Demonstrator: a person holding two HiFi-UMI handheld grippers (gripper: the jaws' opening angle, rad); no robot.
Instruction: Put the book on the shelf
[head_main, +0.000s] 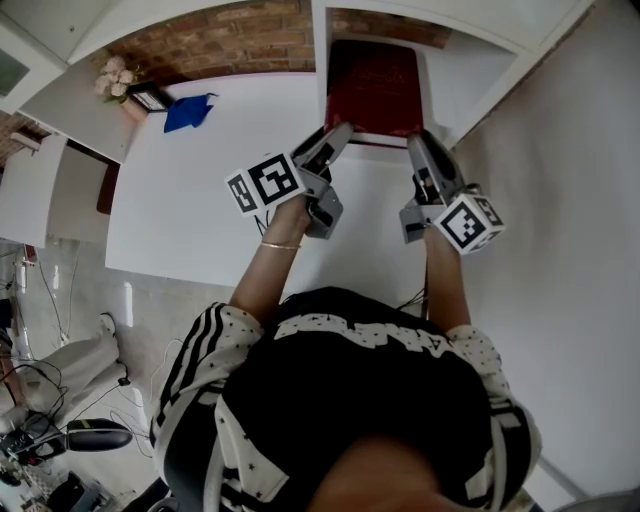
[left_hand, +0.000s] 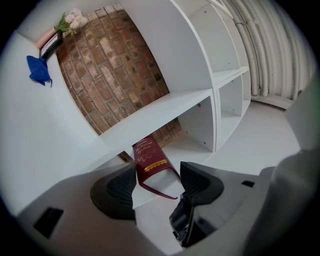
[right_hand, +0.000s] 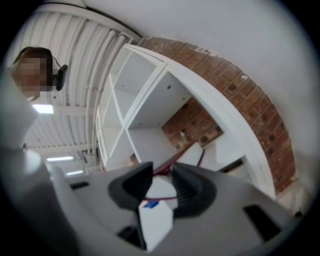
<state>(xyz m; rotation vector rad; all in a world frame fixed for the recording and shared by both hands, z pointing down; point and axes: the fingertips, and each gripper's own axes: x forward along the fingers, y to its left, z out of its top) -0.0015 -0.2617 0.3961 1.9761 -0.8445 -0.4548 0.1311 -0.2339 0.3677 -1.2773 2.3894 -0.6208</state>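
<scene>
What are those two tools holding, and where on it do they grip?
The book: the left gripper and the right gripper each clamp one of its near corners across its thickness.

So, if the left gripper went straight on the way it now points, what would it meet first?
The dark red book, lying in the white shelf. Its near corner sits between the spread jaws of the left gripper, though whether the pads touch it is unclear.
</scene>
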